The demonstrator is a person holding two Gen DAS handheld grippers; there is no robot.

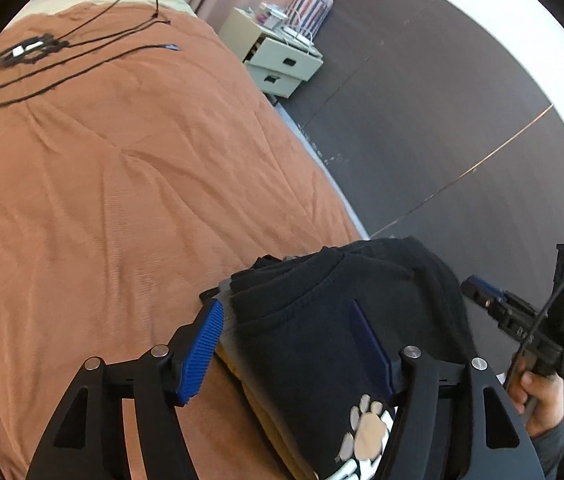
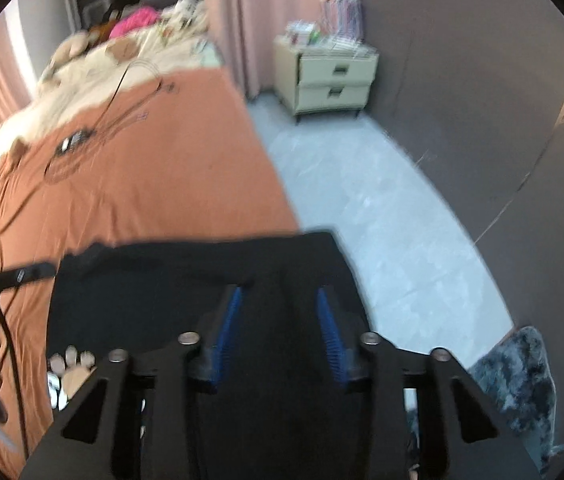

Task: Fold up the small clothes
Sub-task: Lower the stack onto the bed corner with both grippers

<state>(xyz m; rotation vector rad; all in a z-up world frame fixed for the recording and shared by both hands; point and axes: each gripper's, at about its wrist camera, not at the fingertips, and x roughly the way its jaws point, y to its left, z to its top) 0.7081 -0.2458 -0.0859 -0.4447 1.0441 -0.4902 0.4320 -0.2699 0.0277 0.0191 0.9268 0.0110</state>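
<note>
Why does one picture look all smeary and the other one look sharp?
The right wrist view is smeared by motion blur: the nightstand, cables and black garment all have soft edges. The left wrist view is crisp: you can see the ribs on the blue pads and the paw print. Both views bend straight lines, because of the fisheye lens.

Black fleece garment [image 1: 322, 304], matt orange bedspread [image 1: 122, 184]

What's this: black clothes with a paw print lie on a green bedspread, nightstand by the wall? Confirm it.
Wrong in one respect: the bedspread is orange-brown, not green, as the left wrist view shows. The black clothes with the paw print lie on it, and the nightstand stands by the wall.
</note>
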